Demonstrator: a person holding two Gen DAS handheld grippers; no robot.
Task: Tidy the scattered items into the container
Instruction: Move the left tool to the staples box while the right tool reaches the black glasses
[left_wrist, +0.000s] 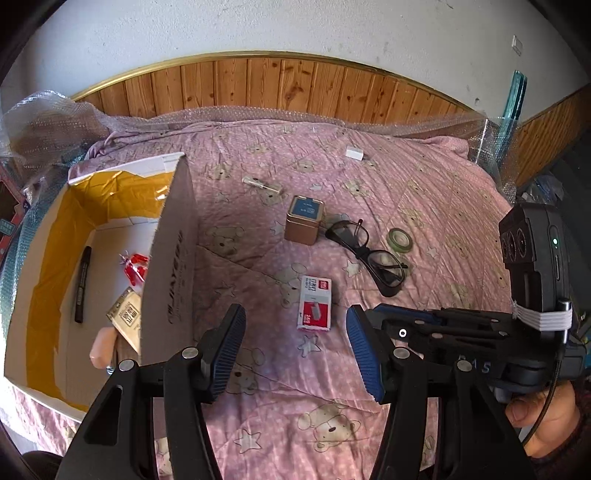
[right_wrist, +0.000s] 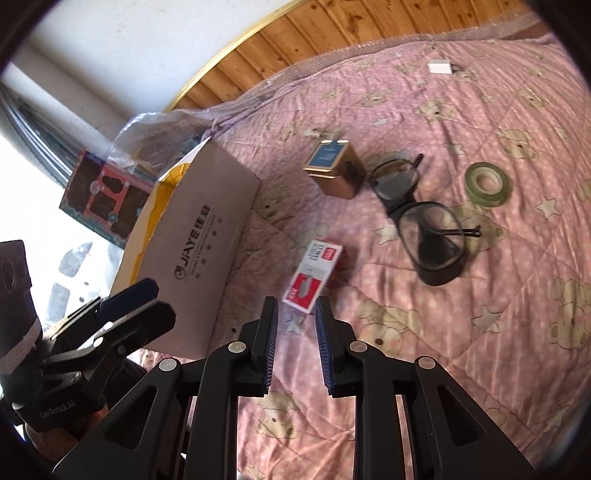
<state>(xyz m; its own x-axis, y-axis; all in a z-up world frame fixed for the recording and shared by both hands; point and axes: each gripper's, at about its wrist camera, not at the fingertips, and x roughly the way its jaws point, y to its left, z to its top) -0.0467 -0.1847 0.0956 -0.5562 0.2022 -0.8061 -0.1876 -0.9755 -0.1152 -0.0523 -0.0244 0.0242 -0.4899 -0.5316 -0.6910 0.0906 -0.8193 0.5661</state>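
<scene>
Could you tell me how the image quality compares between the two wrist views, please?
Left wrist view: sharp, with sunlight glaring off the open cardboard box's yellow lining; the black-framed glasses are crisp. Right wrist view: softer, the glasses smeared, and a blown-out white area at the left edge. Both bend the wooden wall panelling.

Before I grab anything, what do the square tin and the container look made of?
The square tin looks like thin metal with a satin gold finish and a blue lid: crisp rolled rim, soft sheen. The container is cardboard with a matte printed outer face; torn edges show yellow lining.
</scene>
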